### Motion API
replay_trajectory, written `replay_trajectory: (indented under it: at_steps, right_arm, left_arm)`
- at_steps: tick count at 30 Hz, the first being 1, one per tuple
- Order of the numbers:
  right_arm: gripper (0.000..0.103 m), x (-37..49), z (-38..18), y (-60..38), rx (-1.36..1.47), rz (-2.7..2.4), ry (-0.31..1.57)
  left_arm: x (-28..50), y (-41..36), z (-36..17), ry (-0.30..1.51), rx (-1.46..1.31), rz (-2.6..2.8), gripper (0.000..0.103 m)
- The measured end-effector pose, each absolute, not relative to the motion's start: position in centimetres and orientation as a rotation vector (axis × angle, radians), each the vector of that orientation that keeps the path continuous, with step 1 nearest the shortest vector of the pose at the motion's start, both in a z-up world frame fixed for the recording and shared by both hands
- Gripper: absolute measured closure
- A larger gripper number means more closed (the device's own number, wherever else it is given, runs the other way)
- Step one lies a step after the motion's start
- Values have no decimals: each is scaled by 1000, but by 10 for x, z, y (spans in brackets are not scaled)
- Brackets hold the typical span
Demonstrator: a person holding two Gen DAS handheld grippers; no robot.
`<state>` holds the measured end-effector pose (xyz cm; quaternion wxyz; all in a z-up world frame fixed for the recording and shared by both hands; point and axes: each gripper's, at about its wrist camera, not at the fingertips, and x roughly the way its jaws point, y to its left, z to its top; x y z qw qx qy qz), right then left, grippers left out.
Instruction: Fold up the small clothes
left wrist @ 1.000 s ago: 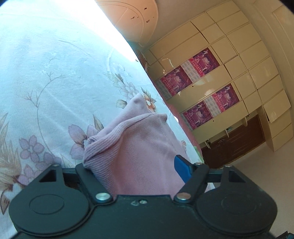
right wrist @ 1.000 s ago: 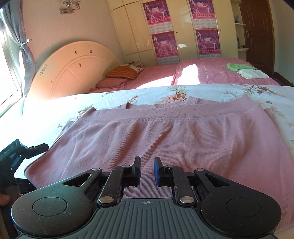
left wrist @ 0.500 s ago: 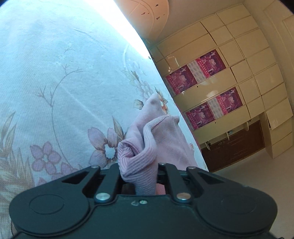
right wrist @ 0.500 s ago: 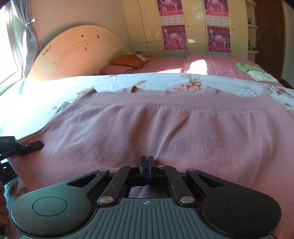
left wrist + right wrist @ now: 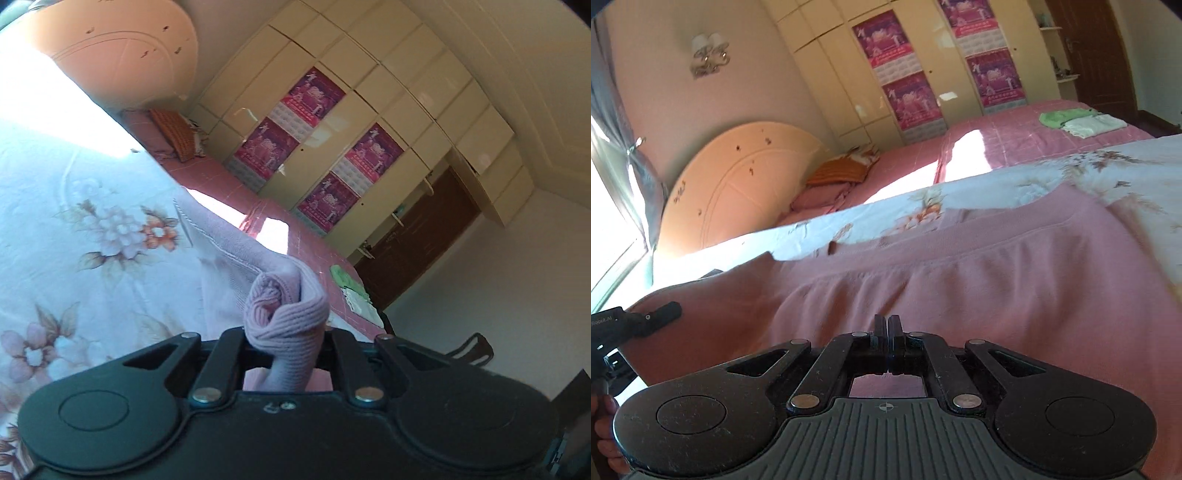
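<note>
Pink knit garment [image 5: 979,280] lies spread on the floral sheet [image 5: 1108,166], its near edge lifted. Beyond the garment: pink bedspread [image 5: 1015,144] with folded green and white cloths [image 5: 1078,122], orange pillow [image 5: 838,170] by the headboard [image 5: 738,177], wardrobe [image 5: 923,66] behind. My left gripper [image 5: 286,332] is clamped on a bunched corner of the garment; my right gripper [image 5: 887,325], fingers pressed together, pinches the garment's near hem. Both tilt slightly downward.
</note>
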<state>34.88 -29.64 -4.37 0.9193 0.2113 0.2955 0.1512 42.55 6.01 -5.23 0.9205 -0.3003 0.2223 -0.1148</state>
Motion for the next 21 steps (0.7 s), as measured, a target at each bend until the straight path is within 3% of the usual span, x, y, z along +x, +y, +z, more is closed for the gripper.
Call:
replay_trajectory:
  at_steps: [6,12,14,15,16,17,18,19,20,21]
  right_arm:
    - [103,326,-28,-398,522,152,550]
    - [103,294,-23,-469,547,54,553]
    - [103,285,-28,-482,557,56,576]
    - [103,282,-30,-488,570,63,587]
    - [103,278,-31,-493,583,68,592]
    - [103,275,-30,-496,586,70,590]
    - [102,273,-30,-498,588,73,589]
    - [93,273,-28,-499,594,85,589]
    - [57,274,-26,-499,603,106,578]
    - [40,274,-23,-497,607,130,548]
  left_arm:
    - [441,-64,-35,486,-453,-389,95]
    - [458,-194,-89,682,-334,-551,94]
    - [468,-233,-125,895,-267,-579,85]
    - [462,-242,-129,898,-239,-567,82]
    - [450,-245,-121,829,-196,-568,64]
    - [442,-243,-115,808,-190,-592,38]
    - [434,-235,-105,775,-211,-605,32]
    - [425,-221,-94,719,-241,-601,29]
    - [420,-212,-83,679,-254,-601,27]
    - [418,-199,-76,654,-259,-580,27]
